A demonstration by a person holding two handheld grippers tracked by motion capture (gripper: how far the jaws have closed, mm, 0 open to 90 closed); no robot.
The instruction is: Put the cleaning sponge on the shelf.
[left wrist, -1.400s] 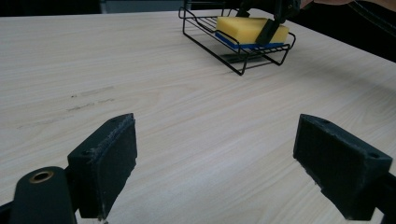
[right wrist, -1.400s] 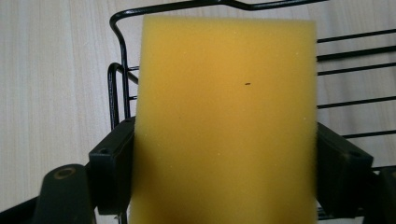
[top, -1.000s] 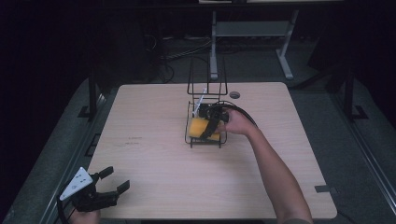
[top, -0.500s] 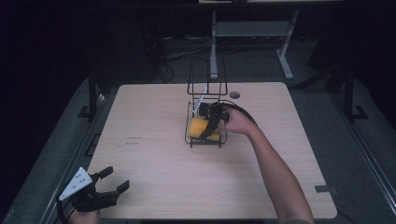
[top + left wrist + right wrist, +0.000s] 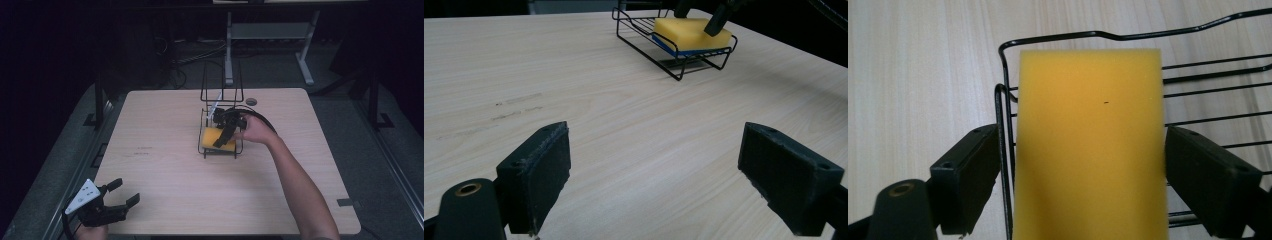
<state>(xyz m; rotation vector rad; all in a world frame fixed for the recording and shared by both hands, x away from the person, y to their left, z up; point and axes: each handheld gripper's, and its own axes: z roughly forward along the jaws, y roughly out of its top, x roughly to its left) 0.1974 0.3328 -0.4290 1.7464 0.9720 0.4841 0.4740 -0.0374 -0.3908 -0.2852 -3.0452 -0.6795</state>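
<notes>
High view: a pale wood-grain table (image 5: 165,190) with rounded corners carries a black wire rack (image 5: 220,107) near its middle, and a yellow sponge (image 5: 212,136) lies flat in the rack's low tray. The right gripper (image 5: 226,131), held by a hand on a bare forearm, hangs over the sponge, its black jaws pointing down into the tray. At the near left edge of the table the left gripper (image 5: 122,192) rests with a grey 3-cornered plate on top, its 2 jaws spread and nothing between them. Left gripper view: the 2 matte black jaw pads stand wide apart over bare laminate, whose fine grain runs across the view; farther off, the sponge (image 5: 691,32) shows as a thick rectangular block, yellow foam on top with a thin blue layer beneath, sitting inside the thin wire rack (image 5: 674,65). Right gripper view: the sponge (image 5: 1090,145), porous and soft-looking with square corners, lies between the 2 jaws on the rack's (image 5: 1198,90) parallel wires. The jaws flank its long sides; the left one stands clear beyond the rack's rim wire, so the grip is released.
</notes>
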